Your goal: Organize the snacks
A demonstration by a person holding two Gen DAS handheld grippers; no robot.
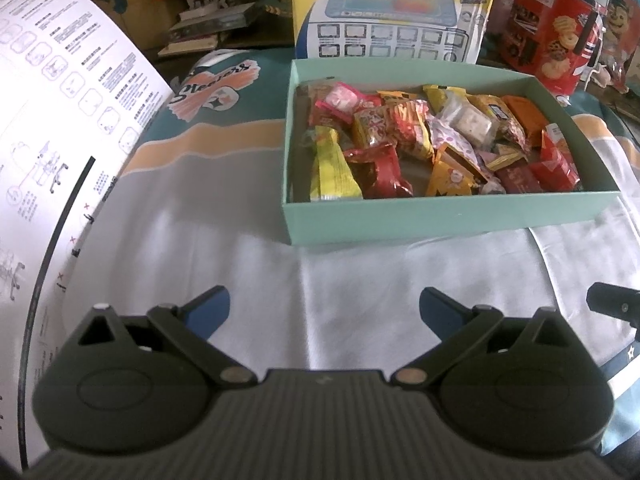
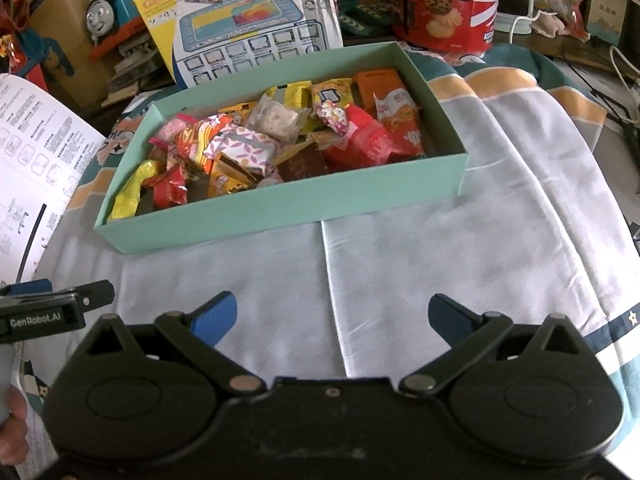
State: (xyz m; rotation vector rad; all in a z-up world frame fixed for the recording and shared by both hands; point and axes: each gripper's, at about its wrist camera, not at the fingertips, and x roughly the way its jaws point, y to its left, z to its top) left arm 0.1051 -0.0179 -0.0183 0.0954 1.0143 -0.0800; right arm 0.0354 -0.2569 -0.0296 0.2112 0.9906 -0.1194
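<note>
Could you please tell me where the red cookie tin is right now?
The red cookie tin stands at the back of the table, just behind the far right corner of the green snack box, right of the yellow toy package.

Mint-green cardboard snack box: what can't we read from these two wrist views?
- Mint-green cardboard snack box: floor hidden by piled wrappers, both views.
- Wrapper print: blurred, too small.
- Right gripper: cut off by left view's edge.
- Left gripper: cut off by right view's edge.

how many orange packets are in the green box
1 plainly orange packet, lying at the far right corner of the green box. Others may be buried under the snack pile.
</note>
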